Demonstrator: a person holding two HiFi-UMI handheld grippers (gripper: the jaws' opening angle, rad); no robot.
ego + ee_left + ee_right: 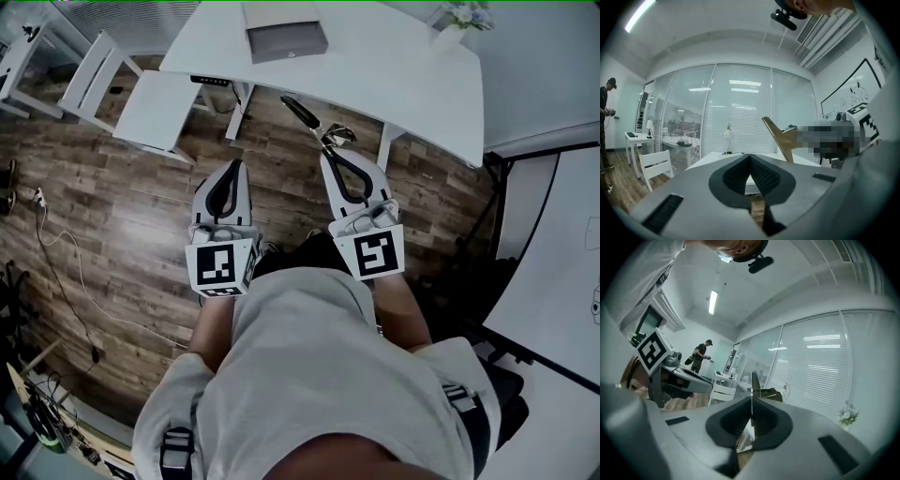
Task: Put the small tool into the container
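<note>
In the head view my right gripper (330, 155) is shut on a small tool (307, 116), whose dark handle and metal end stick out past the jaws toward the white table (394, 66). A flat grey container (286, 39) lies on that table, far from both grippers. My left gripper (236, 167) is held beside the right one over the wooden floor, shut and empty. The left gripper view has its pads (761, 176) pressed together, with the tool (780, 138) off to the right. Between the right gripper's (751, 401) jaws the tool (755, 384) shows edge-on.
A white chair (103, 80) stands left of the table. A small vase of flowers (457, 23) sits at the table's right corner. A whiteboard (553, 244) leans at the right, and a cable (66, 253) trails on the floor. A person (699, 357) stands in the background.
</note>
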